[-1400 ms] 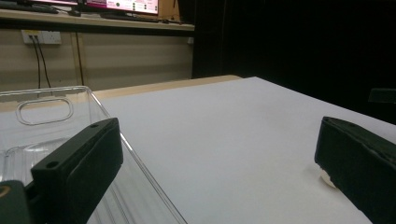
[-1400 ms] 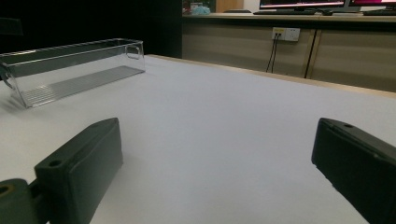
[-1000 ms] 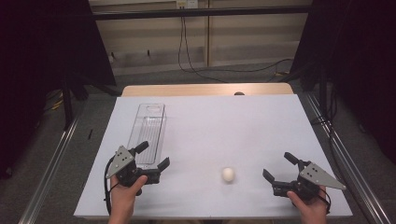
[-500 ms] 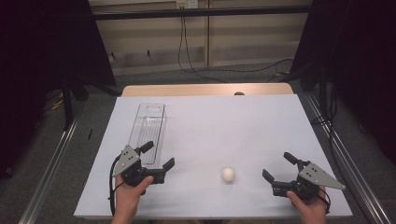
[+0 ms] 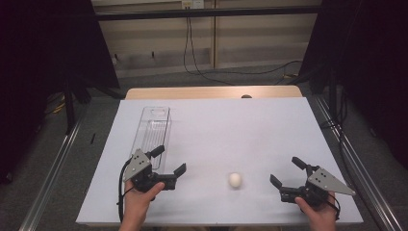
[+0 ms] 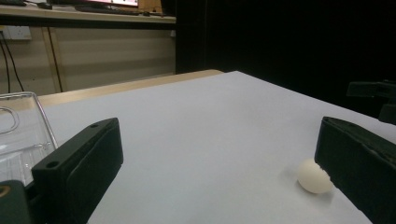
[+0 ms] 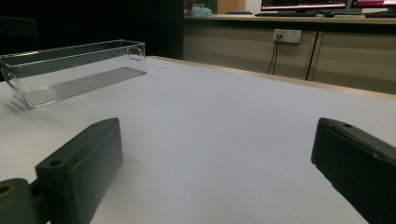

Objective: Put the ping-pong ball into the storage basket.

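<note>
While both grippers rest low at the near edge, the egg [image 5: 235, 180] lies on the bench [image 5: 240, 125] between them (touching neither); left gripper [image 5: 168, 166] and right gripper [image 5: 287, 172] fingers wide.

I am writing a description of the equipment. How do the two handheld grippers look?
Both the left gripper and the right gripper are black, with two blocky jaws and a grey three-cornered plate on top. A black cable trails from each. The forearms look bare.
</note>
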